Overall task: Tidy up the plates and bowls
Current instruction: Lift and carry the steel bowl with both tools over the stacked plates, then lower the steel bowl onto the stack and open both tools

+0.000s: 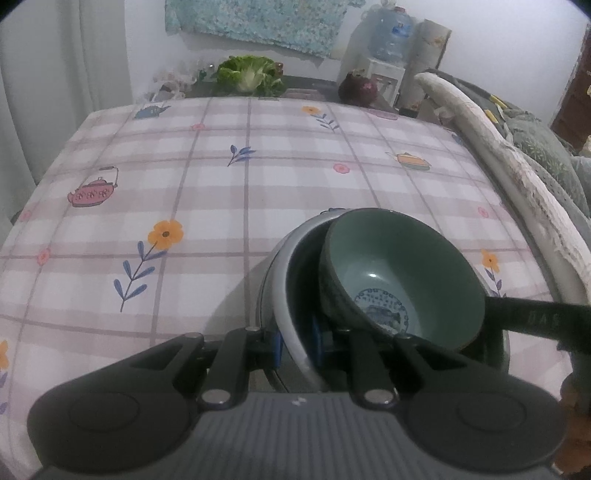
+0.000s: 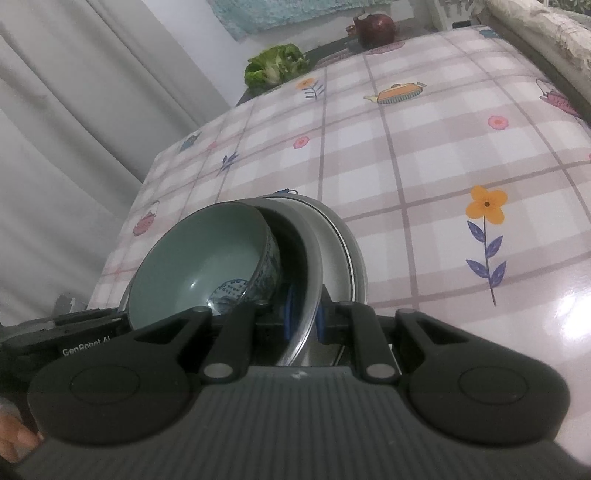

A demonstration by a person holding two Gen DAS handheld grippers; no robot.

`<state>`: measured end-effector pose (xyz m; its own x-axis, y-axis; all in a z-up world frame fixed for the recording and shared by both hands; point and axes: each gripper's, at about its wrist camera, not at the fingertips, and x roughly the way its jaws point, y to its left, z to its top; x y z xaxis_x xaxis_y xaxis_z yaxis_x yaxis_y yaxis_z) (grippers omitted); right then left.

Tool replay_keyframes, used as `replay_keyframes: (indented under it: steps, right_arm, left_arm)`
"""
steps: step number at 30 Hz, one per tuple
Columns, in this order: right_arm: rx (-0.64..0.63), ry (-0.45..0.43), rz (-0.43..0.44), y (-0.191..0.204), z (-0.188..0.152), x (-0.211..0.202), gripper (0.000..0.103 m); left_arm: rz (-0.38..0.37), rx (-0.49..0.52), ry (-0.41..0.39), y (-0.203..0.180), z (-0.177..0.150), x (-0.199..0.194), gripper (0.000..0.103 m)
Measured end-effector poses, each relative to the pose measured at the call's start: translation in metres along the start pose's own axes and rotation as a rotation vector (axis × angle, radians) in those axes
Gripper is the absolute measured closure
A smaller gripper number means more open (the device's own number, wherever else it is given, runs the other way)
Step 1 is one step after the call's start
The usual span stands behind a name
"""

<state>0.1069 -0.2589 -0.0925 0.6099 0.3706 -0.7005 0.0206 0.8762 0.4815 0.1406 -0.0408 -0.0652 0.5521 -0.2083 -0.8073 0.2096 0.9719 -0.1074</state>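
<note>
A stack of nested grey dishes point(image 1: 282, 291) is held low over the checked tablecloth point(image 1: 258, 177). A green bowl point(image 1: 399, 266) with a blue pattern on its bottom lies tilted inside the stack. My left gripper point(image 1: 297, 345) is shut on the near rim of the grey bowl, one blue pad on each side. From the opposite side, my right gripper point(image 2: 303, 317) is shut on the same grey bowl point(image 2: 314, 251), with the green bowl point(image 2: 199, 258) leaning to its left. An outer grey plate point(image 2: 352, 254) sits under the bowl.
A head of green lettuce point(image 1: 247, 74) and a dark red teapot point(image 1: 358, 88) stand beyond the table's far edge. A water jug point(image 1: 391, 33) stands further back. A folded blanket point(image 1: 517, 177) borders the table on the right, and a white curtain point(image 2: 74, 129) hangs beside it.
</note>
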Motion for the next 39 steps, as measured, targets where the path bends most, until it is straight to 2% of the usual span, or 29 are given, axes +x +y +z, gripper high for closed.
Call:
replay_keyframes:
  steps: [3, 6, 11, 12, 13, 14, 15, 17, 19, 21, 25, 29, 30, 31, 35, 37, 39]
  right_arm:
    - [-0.020, -0.015, -0.016, 0.003, 0.000, 0.000, 0.090]
    - [-0.082, -0.042, -0.070, 0.009, -0.003, -0.002, 0.088]
    - [-0.083, -0.074, -0.068, 0.006, -0.005, -0.011, 0.087]
    - [-0.078, -0.080, -0.065, 0.005, -0.005, -0.012, 0.087]
    - [-0.077, -0.089, -0.064, 0.004, -0.005, -0.015, 0.086]
    - [-0.079, -0.100, -0.061, 0.004, -0.005, -0.017, 0.086]
    - [-0.078, -0.111, -0.064, 0.004, -0.005, -0.019, 0.085]
    - [-0.074, -0.130, -0.068, 0.005, -0.003, -0.022, 0.081]
    - [-0.075, -0.159, -0.085, 0.004, -0.002, -0.029, 0.069]
    - [-0.055, -0.180, -0.074, 0.002, -0.002, -0.036, 0.065]
    - [-0.034, -0.208, -0.070, 0.001, -0.008, -0.054, 0.054]
    - [-0.035, -0.230, -0.068, 0.007, -0.020, -0.078, 0.041]
    - [-0.046, -0.234, -0.067, 0.010, -0.024, -0.085, 0.033]
    - [-0.056, -0.239, -0.070, 0.014, -0.027, -0.090, 0.026]
    - [-0.139, -0.258, -0.097, 0.036, -0.045, -0.115, 0.017]
    - [-0.173, -0.255, -0.115, 0.046, -0.054, -0.124, 0.004]
    - [-0.203, -0.250, -0.131, 0.056, -0.063, -0.130, 0.001]
  left_arm:
    - [0.008, 0.030, -0.009, -0.004, -0.003, -0.001, 0.083]
    - [0.021, 0.071, -0.023, -0.010, -0.008, -0.003, 0.082]
    - [0.030, 0.095, -0.049, -0.012, -0.014, -0.011, 0.078]
    - [0.035, 0.097, -0.059, -0.012, -0.014, -0.013, 0.074]
    - [0.071, 0.107, -0.078, -0.012, -0.015, -0.017, 0.067]
    - [0.107, 0.119, -0.103, -0.014, -0.015, -0.020, 0.052]
    - [0.128, 0.130, -0.137, -0.014, -0.016, -0.025, 0.046]
    - [0.130, 0.135, -0.170, -0.010, -0.016, -0.034, 0.045]
    - [0.135, 0.116, -0.181, -0.002, -0.016, -0.041, 0.039]
    - [0.139, 0.096, -0.189, 0.005, -0.016, -0.047, 0.028]
    - [0.137, 0.052, -0.186, 0.018, -0.019, -0.059, 0.018]
    - [0.156, 0.069, -0.191, 0.017, -0.025, -0.072, 0.009]
    - [0.163, 0.078, -0.194, 0.015, -0.026, -0.076, 0.005]
    - [0.170, 0.087, -0.199, 0.013, -0.028, -0.080, 0.004]
    - [0.171, 0.114, -0.227, 0.006, -0.033, -0.096, 0.000]
    - [0.150, 0.114, -0.239, 0.003, -0.035, -0.103, 0.000]
    - [0.124, 0.112, -0.247, 0.002, -0.039, -0.110, 0.000]
